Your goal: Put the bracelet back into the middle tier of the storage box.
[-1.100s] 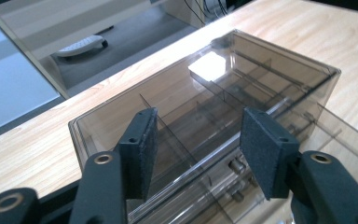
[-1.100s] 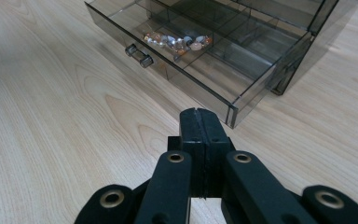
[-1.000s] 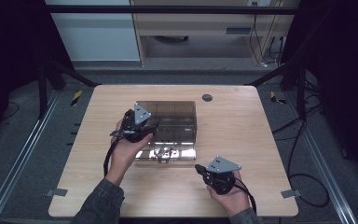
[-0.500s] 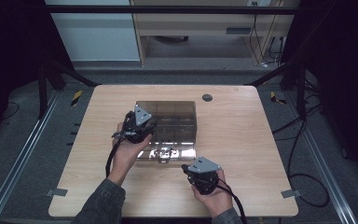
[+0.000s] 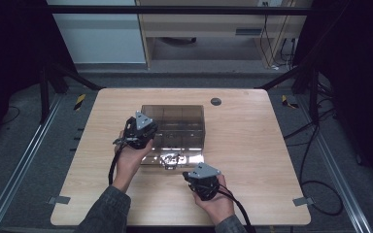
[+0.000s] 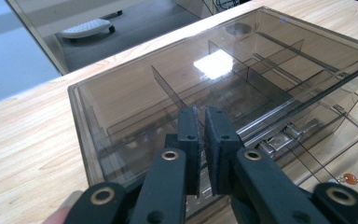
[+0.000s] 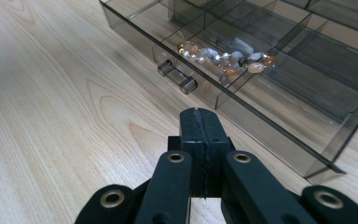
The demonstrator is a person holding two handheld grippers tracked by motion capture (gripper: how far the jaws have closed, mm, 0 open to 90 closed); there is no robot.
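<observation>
A smoked-plastic organiser box (image 5: 177, 127) is seen near the middle of the wooden table (image 5: 252, 145), its bottom drawer (image 7: 242, 79) pulled out toward the person's side and a beaded bracelet (image 7: 226, 58) lying in one of the drawer's compartments. The left gripper (image 6: 201, 140) is held against the box's near-left corner, its jaws parted by only a narrow slit and nothing gripped between them; the right gripper (image 7: 200, 135) is held low over the bare table just in front of the drawer, its jaws pressed fully together and empty. The box's long axis is judged to run across the table, left to right, while the drawer is pointed at the near edge, its small double-knobbed handle (image 7: 177, 77) facing the right gripper. Risk is judged to lie chiefly in the drawer: were it shoved at one end rather than at the handle, it could be skewed and jammed on its runners, and a hard push could slide the light box backward unless it is braced by the left gripper. The bracelet could also be jolted over a divider.
</observation>
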